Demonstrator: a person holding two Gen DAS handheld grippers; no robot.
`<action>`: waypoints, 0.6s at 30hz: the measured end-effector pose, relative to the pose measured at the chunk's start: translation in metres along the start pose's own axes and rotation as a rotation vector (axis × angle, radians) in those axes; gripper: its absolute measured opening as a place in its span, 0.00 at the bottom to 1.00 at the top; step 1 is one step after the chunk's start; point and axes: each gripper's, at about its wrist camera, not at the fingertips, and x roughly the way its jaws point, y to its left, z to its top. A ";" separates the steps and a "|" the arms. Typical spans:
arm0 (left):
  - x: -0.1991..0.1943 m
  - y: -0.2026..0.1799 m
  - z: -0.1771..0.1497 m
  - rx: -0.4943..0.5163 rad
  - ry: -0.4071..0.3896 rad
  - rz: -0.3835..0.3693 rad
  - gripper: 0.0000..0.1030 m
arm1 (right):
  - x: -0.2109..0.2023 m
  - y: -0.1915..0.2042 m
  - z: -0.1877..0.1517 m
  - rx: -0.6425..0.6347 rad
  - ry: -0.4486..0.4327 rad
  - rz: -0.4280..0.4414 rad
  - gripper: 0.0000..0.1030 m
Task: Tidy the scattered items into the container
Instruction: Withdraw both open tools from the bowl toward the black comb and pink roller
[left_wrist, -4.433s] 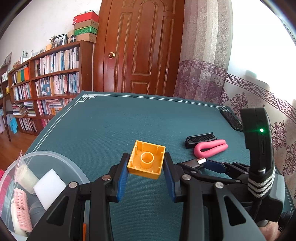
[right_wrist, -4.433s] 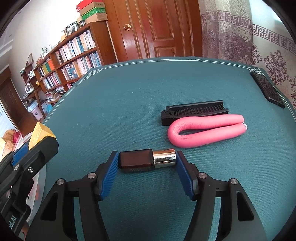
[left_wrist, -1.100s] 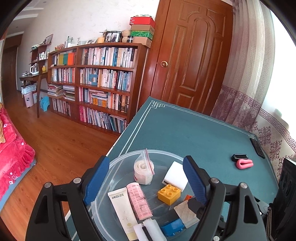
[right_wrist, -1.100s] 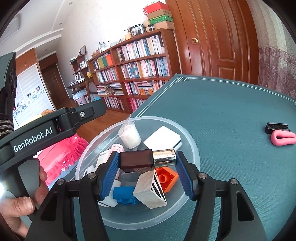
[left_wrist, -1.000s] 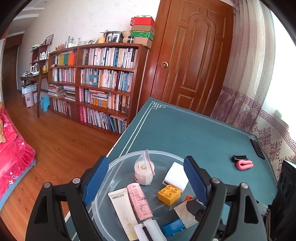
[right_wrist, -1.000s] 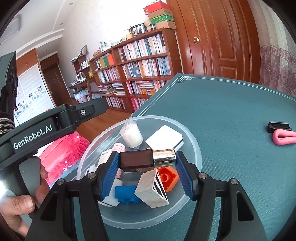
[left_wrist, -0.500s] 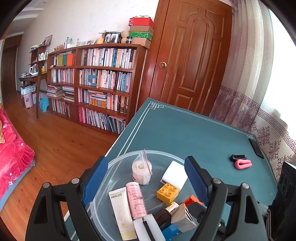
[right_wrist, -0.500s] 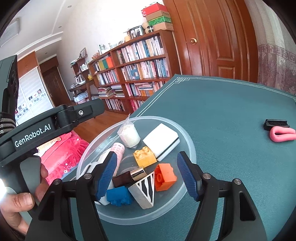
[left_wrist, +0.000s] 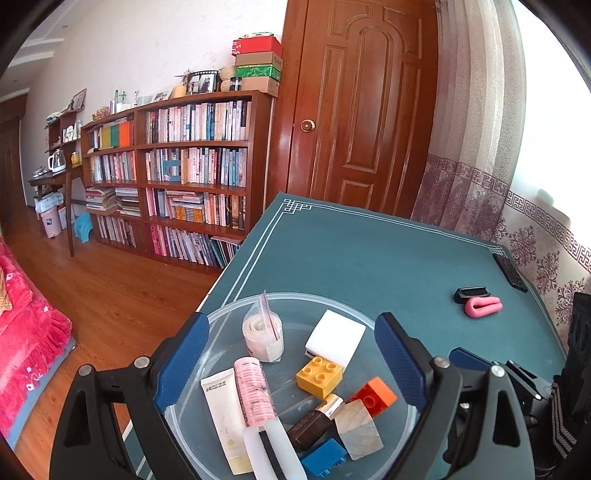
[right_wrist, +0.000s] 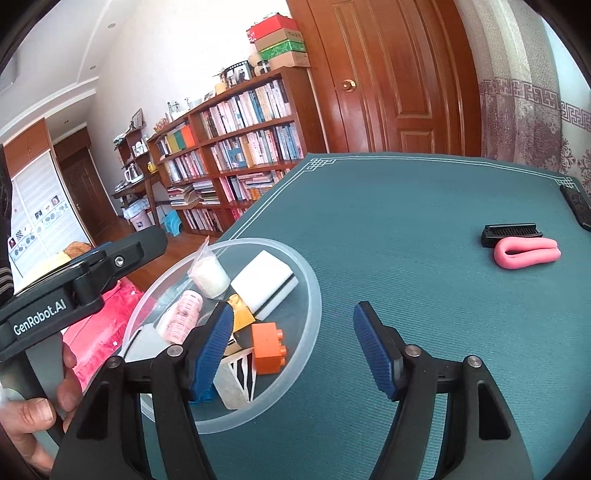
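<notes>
A clear round container (left_wrist: 295, 296) sits at the near left corner of the green table. It holds a yellow brick (left_wrist: 319, 374), an orange brick (left_wrist: 373, 395), a brown bottle with a silver cap (left_wrist: 314, 421), a white sponge (left_wrist: 338, 341) and several other items. My left gripper (left_wrist: 291, 363) hangs open above it, holding nothing. My right gripper (right_wrist: 295, 332) is open and empty over the container's right rim (right_wrist: 314, 295). A pink foam curler (right_wrist: 526, 253) and a black comb (right_wrist: 511, 230) lie side by side on the table at the far right.
A dark flat remote (left_wrist: 511, 273) lies at the table's far right edge. A hand (right_wrist: 37, 417) holds the left gripper's handle at the left. The table's left edge drops to a wooden floor, with a bookshelf (left_wrist: 184, 166) and a door (left_wrist: 362, 110) beyond.
The right gripper opened and let the brown bottle fall into the container, then swung right toward the rim. The left gripper stays open above the container.
</notes>
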 end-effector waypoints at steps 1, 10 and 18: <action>0.000 -0.002 0.000 0.008 -0.002 0.001 0.95 | 0.000 -0.004 0.000 0.006 0.000 -0.008 0.69; 0.001 -0.024 -0.006 0.071 0.013 -0.012 0.99 | -0.010 -0.033 -0.005 0.061 0.004 -0.060 0.69; 0.006 -0.038 -0.013 0.104 0.042 -0.019 0.99 | -0.016 -0.052 -0.010 0.069 0.014 -0.107 0.69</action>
